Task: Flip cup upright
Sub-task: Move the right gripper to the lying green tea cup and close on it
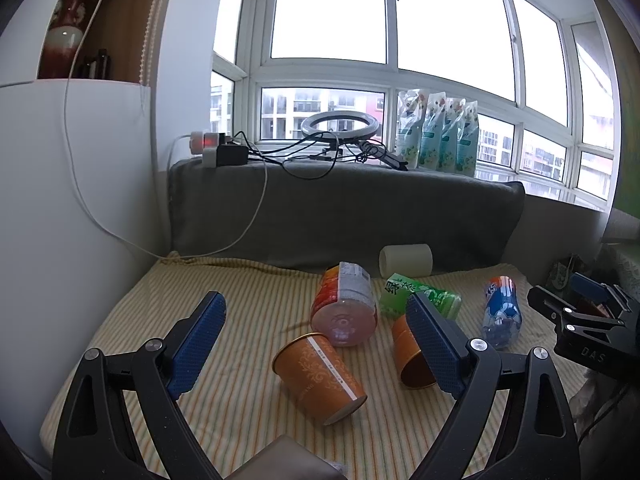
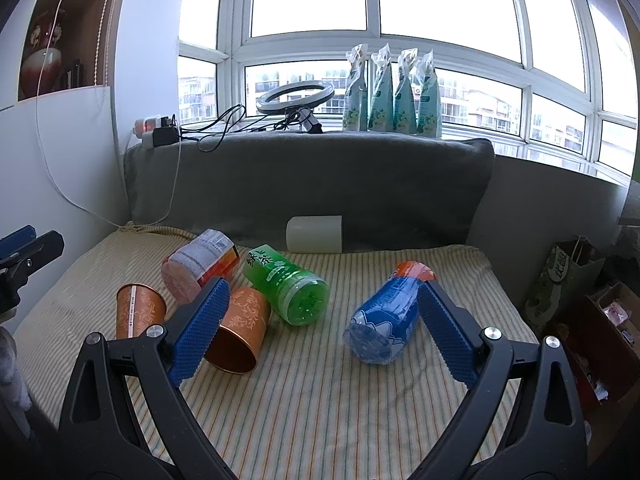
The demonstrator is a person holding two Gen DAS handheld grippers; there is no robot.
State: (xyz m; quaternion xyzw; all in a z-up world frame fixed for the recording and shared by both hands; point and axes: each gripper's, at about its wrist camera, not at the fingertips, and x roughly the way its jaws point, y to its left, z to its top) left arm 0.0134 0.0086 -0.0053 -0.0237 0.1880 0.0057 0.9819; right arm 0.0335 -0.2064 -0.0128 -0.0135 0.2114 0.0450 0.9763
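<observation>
Several cups lie on their sides on the striped cloth [image 1: 248,320]. An orange paper cup [image 1: 320,376] lies between my left gripper's fingers, a little beyond them; it also shows in the right wrist view [image 2: 138,314]. A second orange cup [image 1: 410,362] [image 2: 240,328] lies partly behind a finger. A pink-orange cup [image 1: 346,306] [image 2: 200,266], a green cup [image 1: 416,296] [image 2: 290,286] and a blue cup [image 1: 502,312] [image 2: 386,314] lie nearby. My left gripper [image 1: 316,316] is open and empty. My right gripper [image 2: 322,300] is open and empty above the cloth.
A white cup [image 1: 406,260] [image 2: 314,234] lies against the grey cushion [image 1: 344,208] at the back. The sill holds a ring light [image 1: 340,124], cables, a power strip and green pouches [image 1: 438,136]. A paper bag [image 2: 564,276] and box stand right.
</observation>
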